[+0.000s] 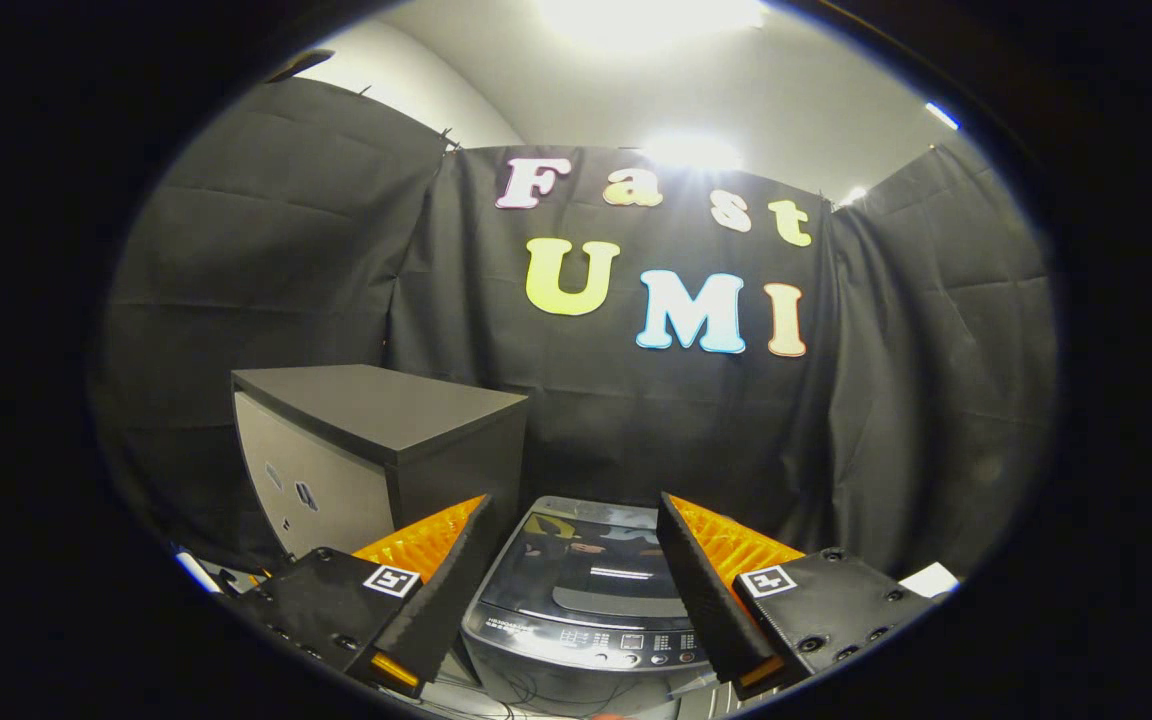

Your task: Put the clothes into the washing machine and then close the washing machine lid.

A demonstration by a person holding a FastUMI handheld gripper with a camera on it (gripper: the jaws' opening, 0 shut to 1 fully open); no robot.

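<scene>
Tongs (573, 500) I hold open, the two fingers wide apart with nothing between them. Below and just ahead, framed by the fingers, I see the washing machine (586, 610); its glossy lid (591, 565) lies closed and flat. Left of the machine stands a dark cabinet (376, 450) with a light front, very near to it.
</scene>
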